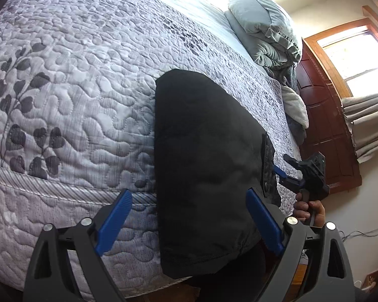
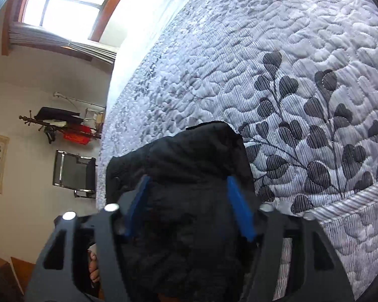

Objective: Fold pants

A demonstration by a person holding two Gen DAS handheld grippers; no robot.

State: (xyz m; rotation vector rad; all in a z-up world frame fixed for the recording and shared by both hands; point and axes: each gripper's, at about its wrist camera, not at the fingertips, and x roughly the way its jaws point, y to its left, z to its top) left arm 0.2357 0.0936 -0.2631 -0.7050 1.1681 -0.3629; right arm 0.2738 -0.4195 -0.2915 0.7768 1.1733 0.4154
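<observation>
Black denim pants (image 1: 204,163), already folded into a compact stack, lie on the quilted bedspread (image 1: 70,75) at the near edge of the bed, with the lower end of the stack overhanging that edge. The left gripper (image 1: 189,222) stands wide, one blue pad (image 1: 114,222) over bare quilt and the other over the fabric, pressing nothing. In the right wrist view the right gripper (image 2: 189,207) also stands wide, its pads flanking the stack without visibly clamping it; the view is blurred, so light contact cannot be ruled out. In the left wrist view this gripper sits just beside the waistband with its button (image 1: 267,166). Risk one: the overhanging portion can drag the stack off the bed, since nothing holds it. Risk two: a pad withdrawing close to the cloth can snag a layer and open the fold. Risk three: the exposed waistband edge sits unevenly and can spring loose if bumped.
</observation>
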